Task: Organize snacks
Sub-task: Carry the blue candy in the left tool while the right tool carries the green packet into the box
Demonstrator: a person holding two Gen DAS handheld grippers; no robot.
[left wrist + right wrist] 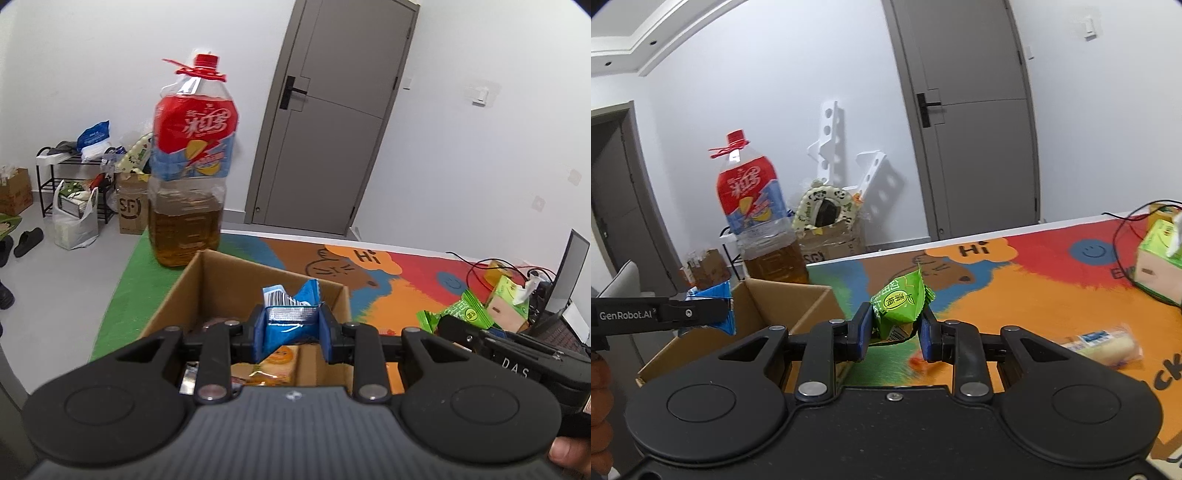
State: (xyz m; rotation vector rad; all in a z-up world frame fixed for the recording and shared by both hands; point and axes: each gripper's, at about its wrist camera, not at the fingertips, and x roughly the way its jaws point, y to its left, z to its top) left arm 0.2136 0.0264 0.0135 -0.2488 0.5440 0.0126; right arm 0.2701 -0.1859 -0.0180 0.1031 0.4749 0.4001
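Each gripper's fingers pinch a packet, the left gripper (291, 328) holding its blue packet (290, 314) over the cardboard box (236, 280), probably for dropping in, the right gripper (894, 330) carrying a green packet (901, 306) above the counter (1034, 295).

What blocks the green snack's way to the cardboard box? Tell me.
Nothing visible does. The right gripper holds the green snack packet just right of the open cardboard box, with only bare mat between. The left gripper holds a blue packet over the box.

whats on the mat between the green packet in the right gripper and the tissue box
Right wrist view: bare mat, apart from a black cable by the tissue box; the green snack packet is clamped in the right gripper.
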